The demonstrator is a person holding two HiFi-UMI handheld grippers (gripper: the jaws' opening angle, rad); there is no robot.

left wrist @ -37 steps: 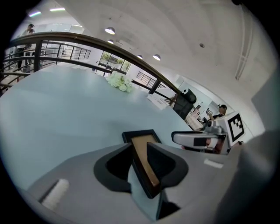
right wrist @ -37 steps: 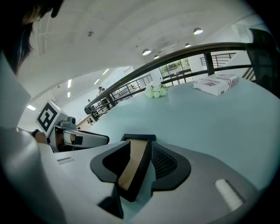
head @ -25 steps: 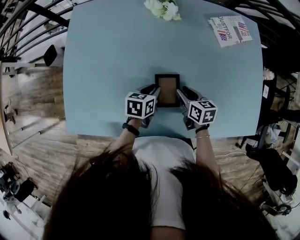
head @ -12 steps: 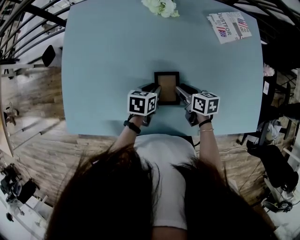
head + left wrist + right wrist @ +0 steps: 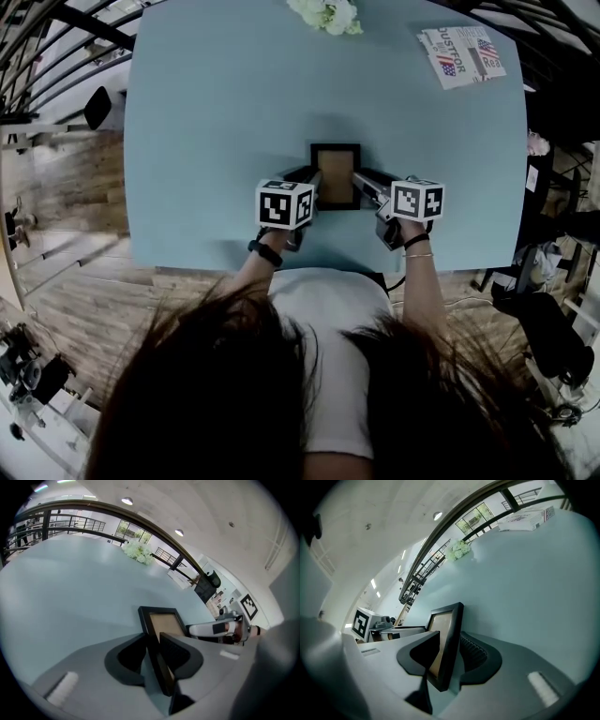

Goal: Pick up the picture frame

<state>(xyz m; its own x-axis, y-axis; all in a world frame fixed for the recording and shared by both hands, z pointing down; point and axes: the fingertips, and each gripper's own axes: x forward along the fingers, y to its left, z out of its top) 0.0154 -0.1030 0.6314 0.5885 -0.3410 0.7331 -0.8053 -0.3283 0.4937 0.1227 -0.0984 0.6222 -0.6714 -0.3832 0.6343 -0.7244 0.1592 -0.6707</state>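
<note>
A small black picture frame (image 5: 336,174) with a tan insert sits near the front middle of the light blue table (image 5: 206,122). My left gripper (image 5: 311,190) is shut on the frame's left edge, and my right gripper (image 5: 360,187) is shut on its right edge. In the left gripper view the frame (image 5: 161,619) runs edge-on between the two dark fingers of the left gripper (image 5: 157,657). The right gripper view likewise has the frame (image 5: 443,631) clamped upright in the right gripper (image 5: 447,661). Whether its underside is off the table I cannot tell.
White flowers (image 5: 324,14) stand at the table's far edge, and a printed paper (image 5: 461,54) lies at the far right corner. Black railings (image 5: 56,37) and wooden floor (image 5: 66,187) lie left of the table. The table's front edge is just under my hands.
Both grippers have closed in on the frame's sides. The right gripper's marker cube has shifted outward to the right and farther up the table. The frame has edged slightly away from me.
</note>
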